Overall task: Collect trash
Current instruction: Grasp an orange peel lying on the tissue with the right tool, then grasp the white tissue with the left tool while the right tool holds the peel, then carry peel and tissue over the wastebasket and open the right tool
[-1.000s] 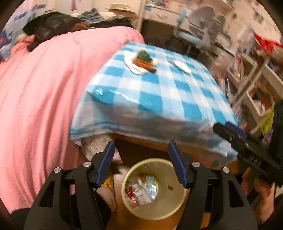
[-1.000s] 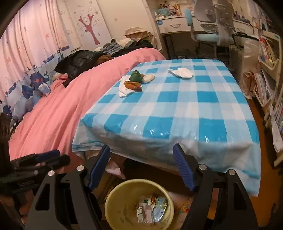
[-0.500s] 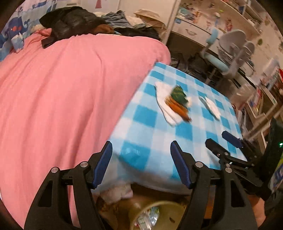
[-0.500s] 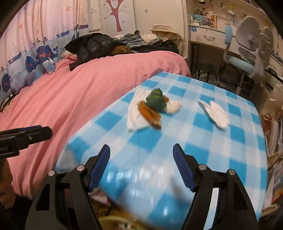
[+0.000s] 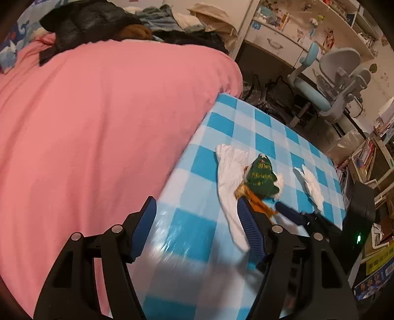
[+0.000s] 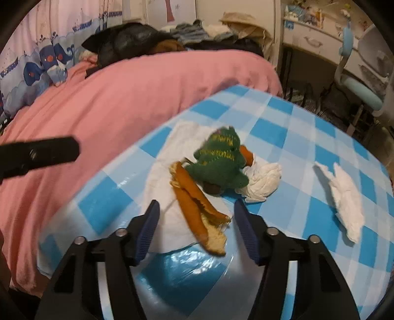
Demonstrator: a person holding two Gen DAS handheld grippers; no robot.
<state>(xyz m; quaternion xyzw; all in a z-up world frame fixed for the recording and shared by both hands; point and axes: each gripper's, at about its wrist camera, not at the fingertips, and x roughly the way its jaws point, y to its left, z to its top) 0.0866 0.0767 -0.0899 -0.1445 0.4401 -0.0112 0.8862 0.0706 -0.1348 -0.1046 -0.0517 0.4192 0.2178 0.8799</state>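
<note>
right gripper [image 6: 195, 227] jaws closing, unclenched, over orange peel [image 6: 197, 211] on the checked counter [image 6: 307, 152]; left gripper [image 5: 197, 227] released; green felt tree [image 6: 219, 160] stitching perhaps "christmas"; pink bed [image 6: 123, 98] left.

three white tissues [image 6: 347, 194], one orange peel [image 6: 197, 209], one green felt tree [image 6: 219, 160]

Pink duvet [image 5: 103, 128] covers the bed, butting against the blue-white checked tablecloth [image 5: 268, 128]. Dark jacket [image 5: 91, 19] plus a heap of clothes [image 5: 162, 21] at the far end of the bed. Whale-print curtain [image 6: 41, 59] behind the bed. White desk with drawer [image 5: 278, 44] further back, grey-and-light-blue desk chair [image 5: 337, 73] in front of it. Bookshelf [image 5: 369, 155] with books on the right edge of the left wrist view.
</note>
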